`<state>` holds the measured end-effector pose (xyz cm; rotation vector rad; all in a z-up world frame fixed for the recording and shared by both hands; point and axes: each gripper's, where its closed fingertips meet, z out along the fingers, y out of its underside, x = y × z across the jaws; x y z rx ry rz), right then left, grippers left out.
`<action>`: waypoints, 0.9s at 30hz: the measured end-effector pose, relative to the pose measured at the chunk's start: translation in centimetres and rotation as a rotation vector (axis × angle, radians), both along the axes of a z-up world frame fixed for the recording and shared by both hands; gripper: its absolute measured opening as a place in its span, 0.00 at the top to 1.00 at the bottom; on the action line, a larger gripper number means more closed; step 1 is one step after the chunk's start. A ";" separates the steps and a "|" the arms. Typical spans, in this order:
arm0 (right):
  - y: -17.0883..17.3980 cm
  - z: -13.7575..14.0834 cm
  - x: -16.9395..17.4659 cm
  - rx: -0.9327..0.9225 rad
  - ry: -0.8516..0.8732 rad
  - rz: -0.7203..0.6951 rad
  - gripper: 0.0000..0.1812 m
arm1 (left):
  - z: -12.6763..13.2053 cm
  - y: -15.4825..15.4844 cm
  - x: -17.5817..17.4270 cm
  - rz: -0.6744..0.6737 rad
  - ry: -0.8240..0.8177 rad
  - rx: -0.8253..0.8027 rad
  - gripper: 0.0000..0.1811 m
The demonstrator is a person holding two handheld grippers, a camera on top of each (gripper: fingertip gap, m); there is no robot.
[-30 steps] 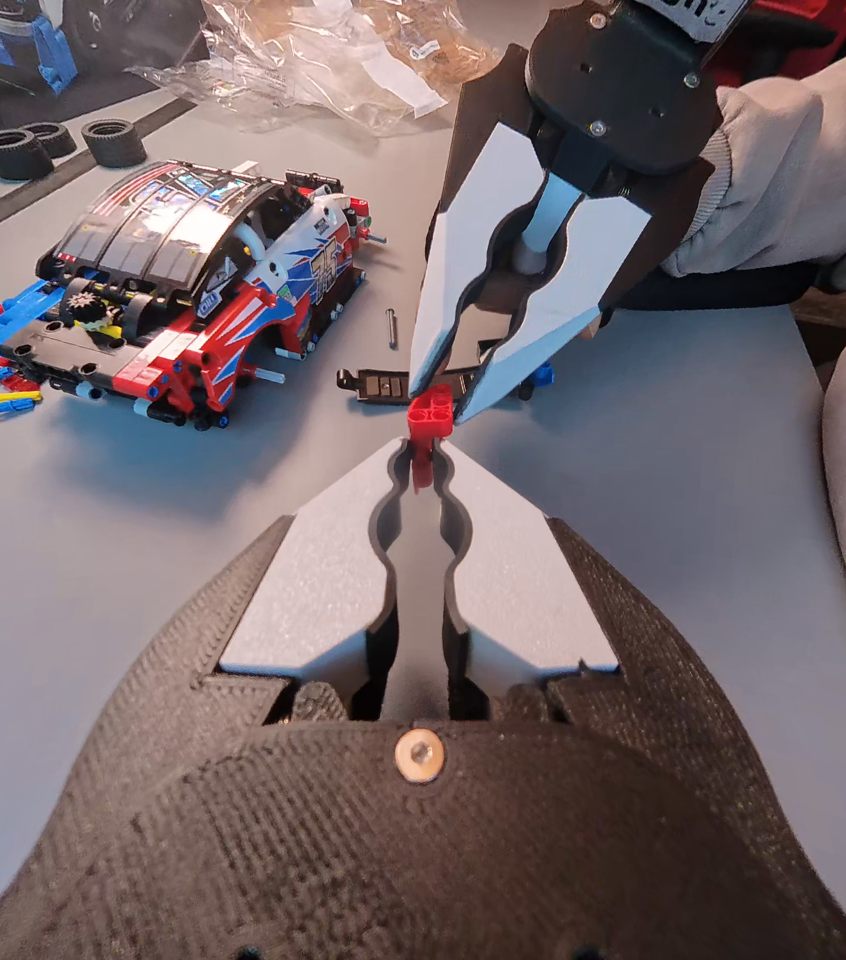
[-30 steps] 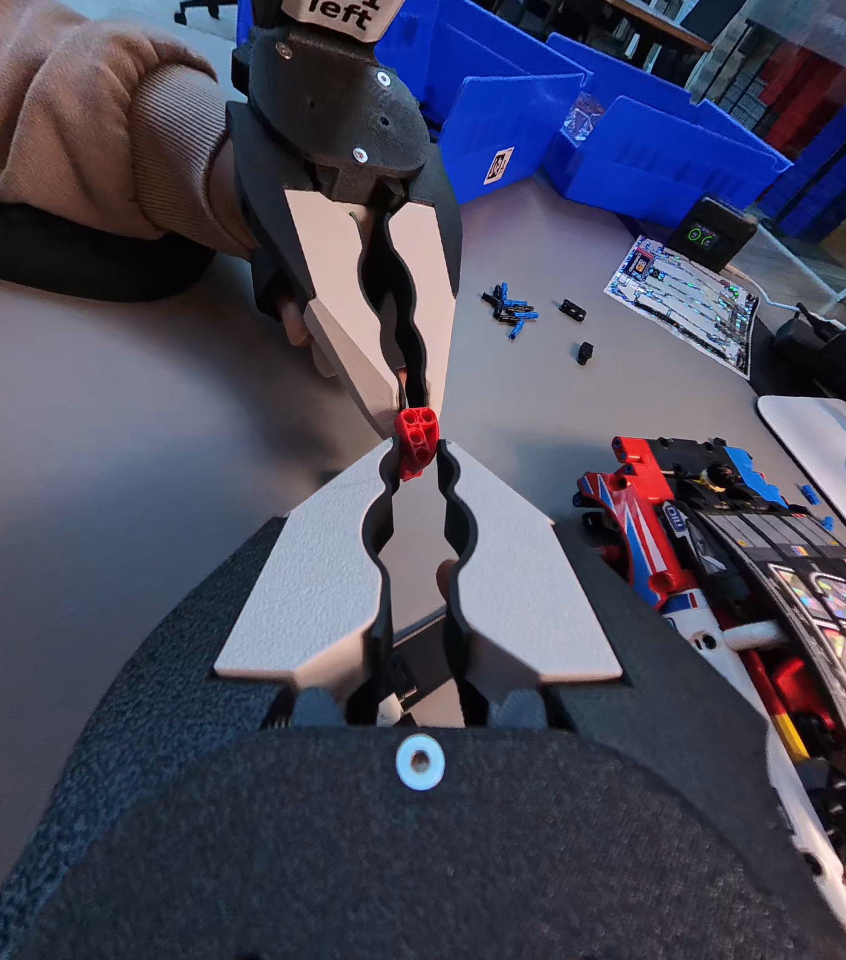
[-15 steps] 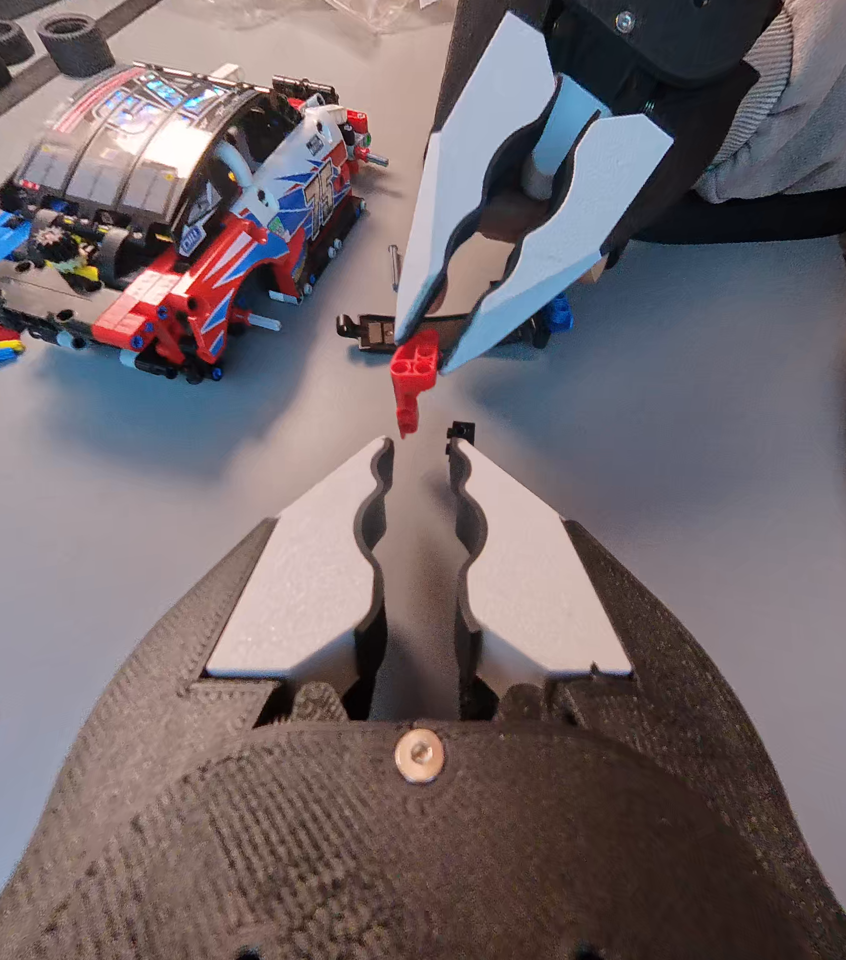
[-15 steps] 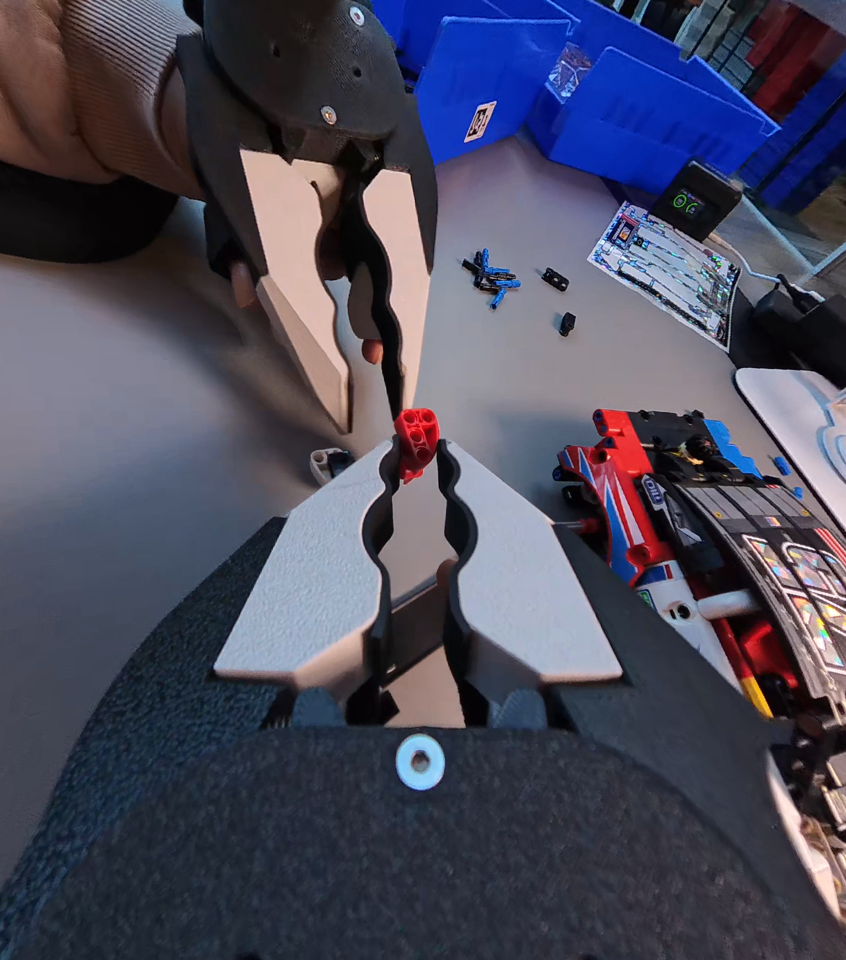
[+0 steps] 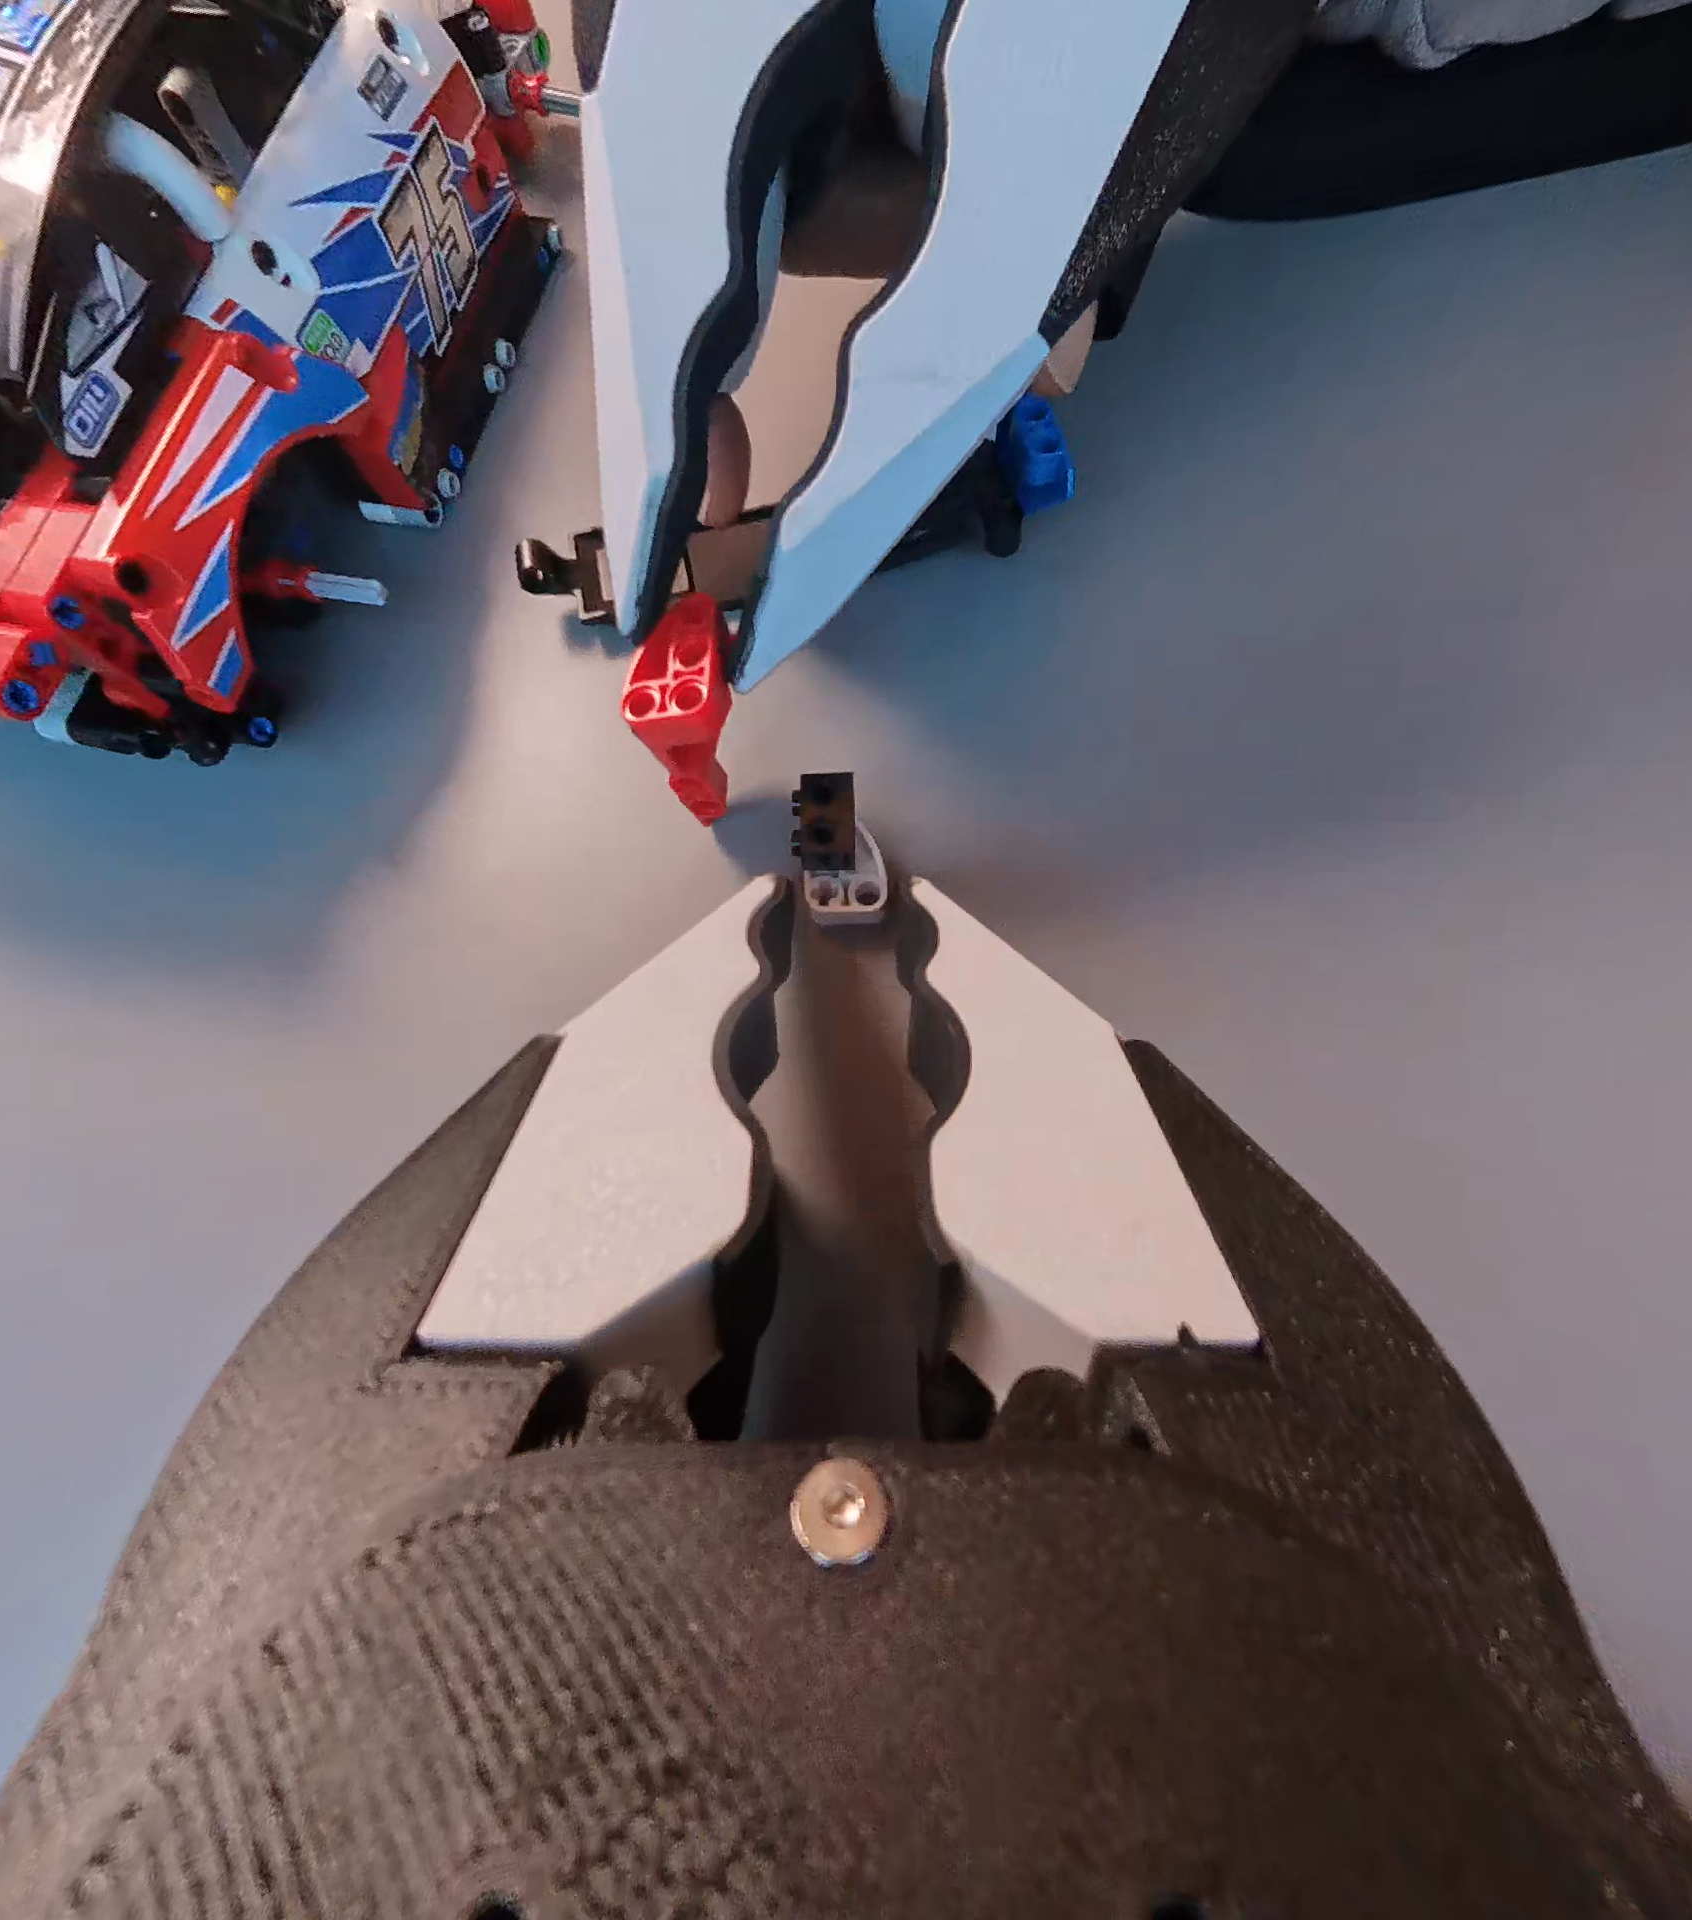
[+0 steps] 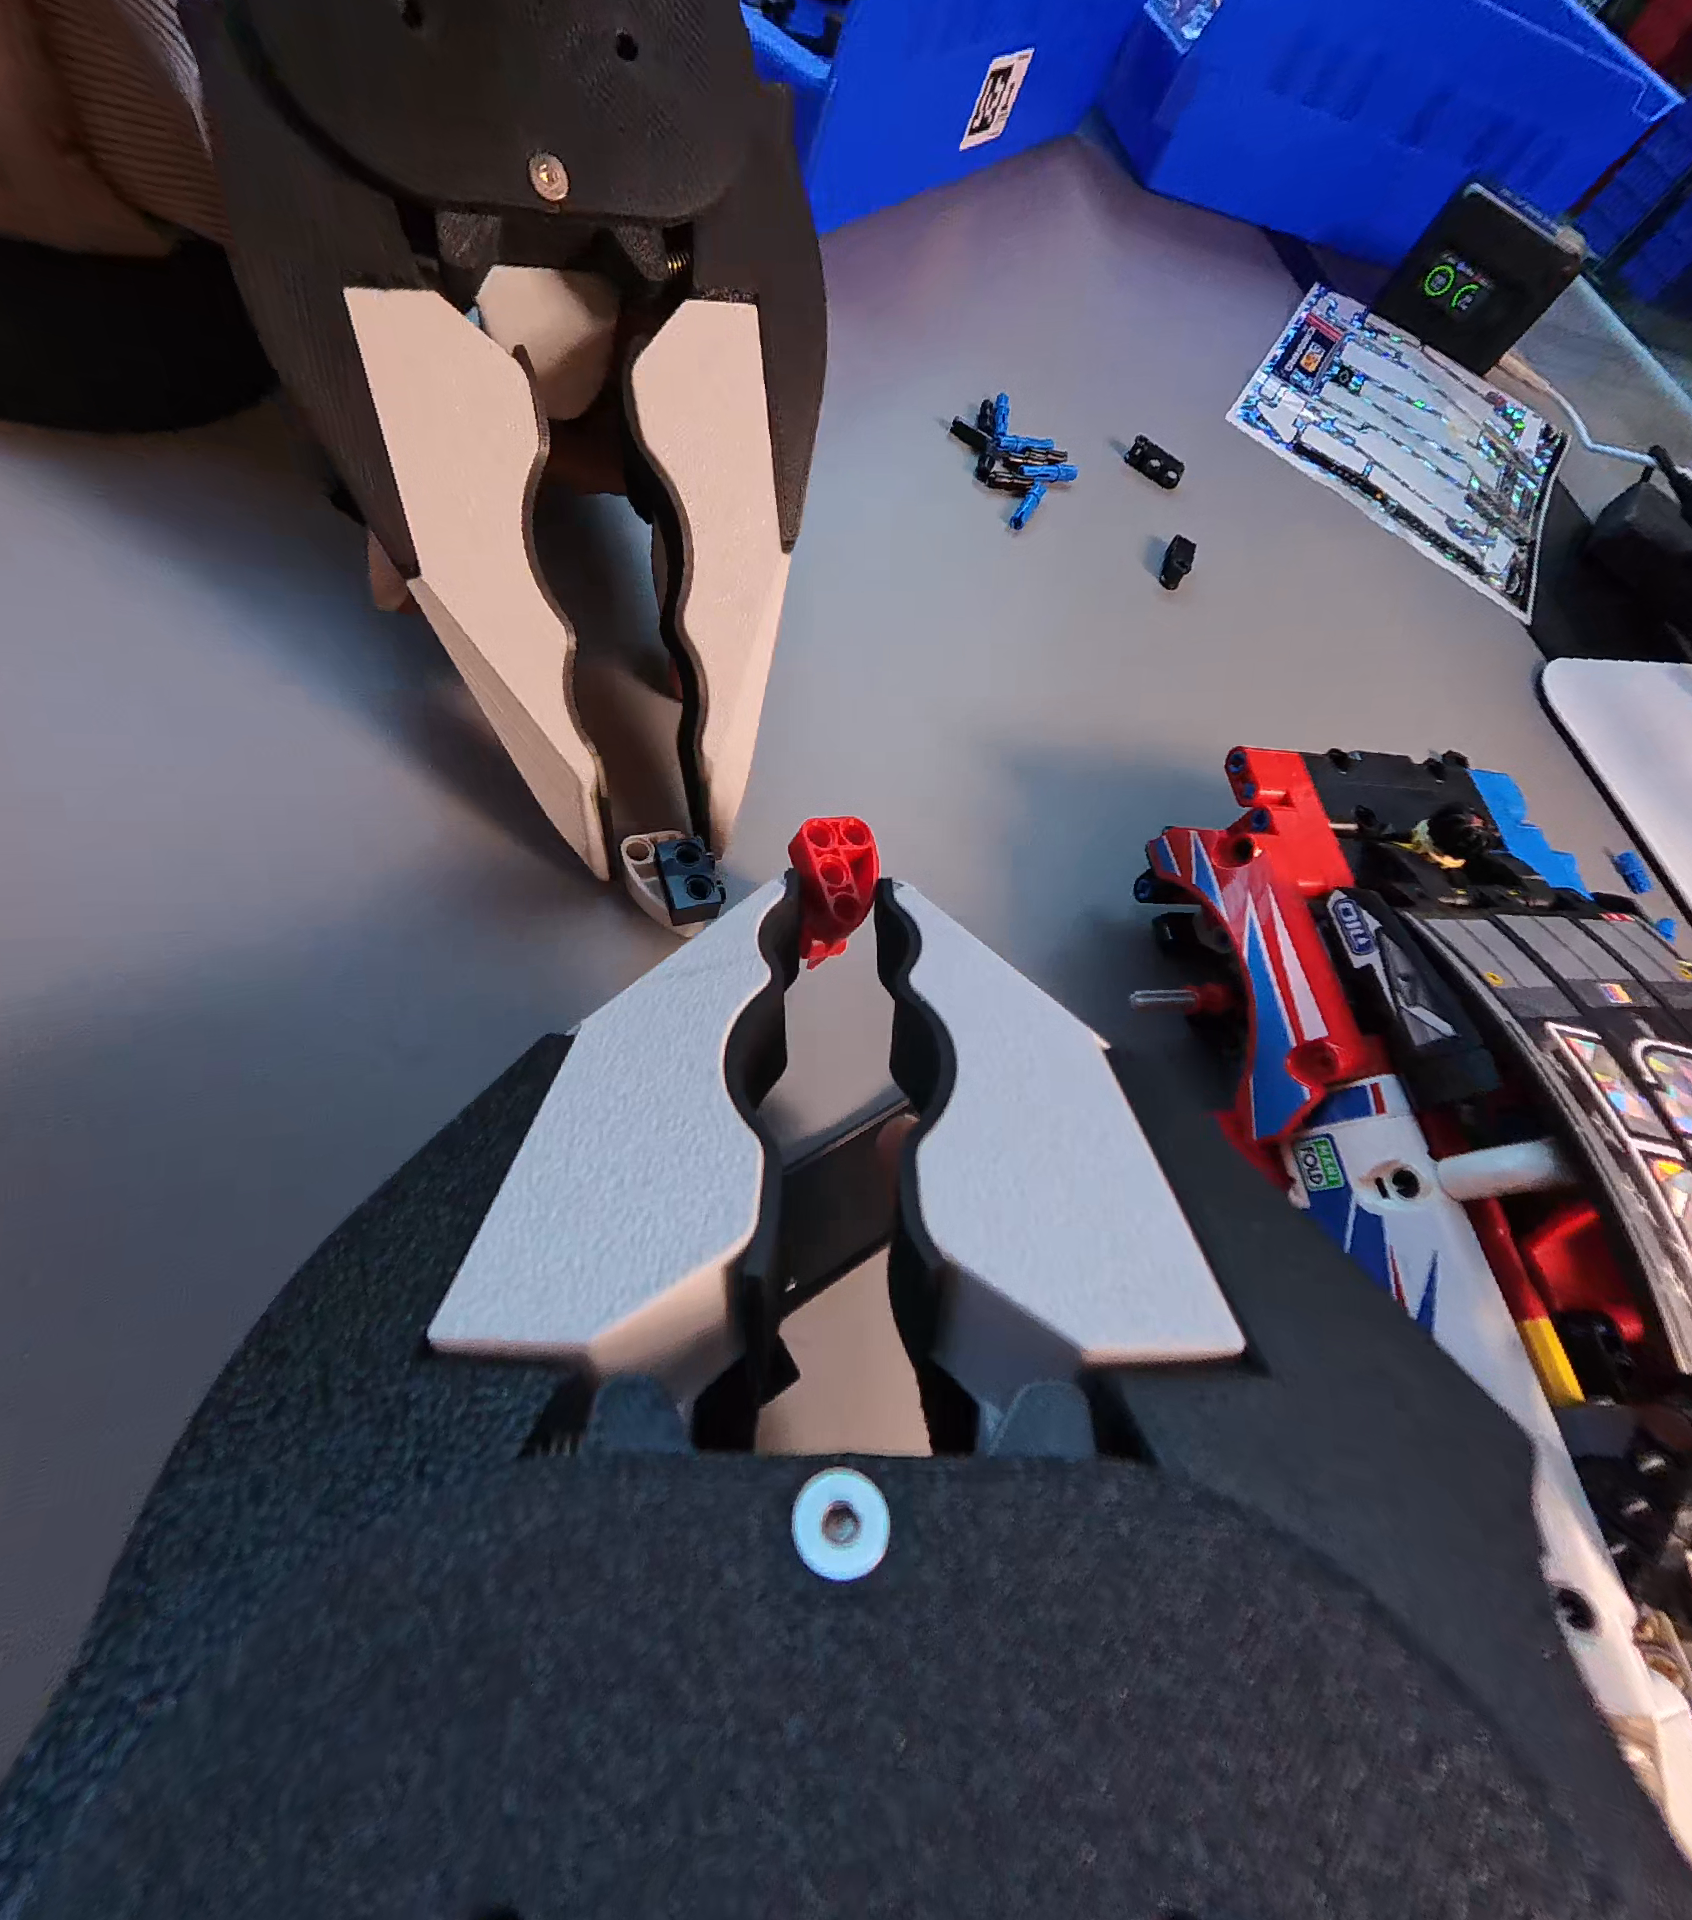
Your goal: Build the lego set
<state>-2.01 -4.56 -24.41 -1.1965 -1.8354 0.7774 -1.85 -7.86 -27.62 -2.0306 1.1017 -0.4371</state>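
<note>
Right gripper [image 6: 834, 896] fingers pinch red piece [image 6: 834, 871] at tips. Left gripper [image 5: 847, 883] fingers spread, straddling small white-black piece [image 5: 837, 868] on table [image 5: 1341, 727].

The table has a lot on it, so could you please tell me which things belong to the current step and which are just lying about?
In use:
- red piece, in right gripper
- white-and-black piece, at left gripper
- car model

Lying about:
- blue and black pins
- sticker sheet
- blue bins

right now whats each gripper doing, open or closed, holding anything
Left gripper: open, its tips either side of the small grey and black piece on the table.
Right gripper: closed on the red piece.
</note>
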 end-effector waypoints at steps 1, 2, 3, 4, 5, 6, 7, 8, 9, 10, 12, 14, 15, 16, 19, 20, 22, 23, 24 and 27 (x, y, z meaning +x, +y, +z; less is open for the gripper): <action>0.0 0.0 0.0 -0.003 0.000 0.000 0.94 | 0.0 0.0 0.0 -0.001 0.002 0.005 0.91; -0.1 0.0 0.0 -0.006 -0.001 0.001 0.94 | 0.0 0.0 0.0 -0.001 0.005 0.011 0.92; -0.1 0.0 0.0 -0.008 -0.001 0.001 0.94 | 0.0 0.0 -0.1 -0.002 0.006 0.016 0.92; -0.1 -0.1 0.0 -0.008 -0.003 0.002 0.94 | 0.0 0.0 -0.1 -0.004 0.007 0.019 0.92; -0.1 -0.1 0.0 -0.006 -0.003 0.002 0.94 | 0.0 0.1 -0.1 -0.004 0.008 0.023 0.92; -0.1 -0.1 0.0 -0.004 -0.003 0.001 0.94 | 0.0 0.1 -0.2 -0.001 0.012 0.029 0.93; -0.1 -0.1 0.0 -0.004 -0.003 0.001 0.94 | 0.0 0.2 -0.3 0.002 0.015 0.035 0.93; -0.1 -0.1 0.0 -0.003 -0.003 0.001 0.94 | 0.0 0.2 -0.3 0.000 0.015 0.037 0.93; -0.1 -0.1 0.0 -0.003 -0.003 0.001 0.94 | 0.1 0.1 -0.3 -0.003 0.012 0.036 0.92; -0.1 -0.1 0.1 -0.003 -0.003 0.001 0.94 | 0.1 0.1 -0.3 -0.004 0.010 0.035 0.92; -0.1 -0.1 0.1 0.000 -0.004 0.001 0.94 | 0.0 0.1 -0.4 -0.004 0.009 0.030 0.90; -0.1 -0.1 0.1 0.001 -0.002 0.002 0.94 | 0.0 0.0 -0.4 -0.004 0.010 0.028 0.91; -0.1 -0.1 0.0 0.001 -0.001 0.004 0.94 | 0.0 0.0 -0.4 -0.006 0.011 0.029 0.92; -0.2 -0.2 0.0 0.001 -0.001 0.007 0.94 | 0.0 0.0 -0.4 -0.007 0.013 0.032 0.92; -0.5 -0.2 0.0 0.001 0.000 0.018 0.94 | 0.0 0.1 -0.2 -0.015 0.020 0.044 0.93; -0.6 -0.2 0.0 0.000 0.000 0.023 0.94 | 0.0 0.1 -0.1 -0.022 0.021 0.048 0.93; -0.7 -0.3 0.0 -0.001 -0.005 0.031 0.94 | 0.0 0.2 0.1 -0.039 0.025 0.057 0.93; -0.8 -0.4 0.0 -0.001 -0.008 0.034 0.94 | 0.0 0.2 0.3 -0.046 0.028 0.063 0.93; -0.9 -0.5 -0.1 0.001 -0.013 0.037 0.94 | 0.1 0.3 0.4 -0.050 0.032 0.069 0.93; -1.0 -0.6 0.0 0.018 -0.023 0.040 0.94 | 0.1 0.4 0.6 -0.062 0.043 0.091 0.93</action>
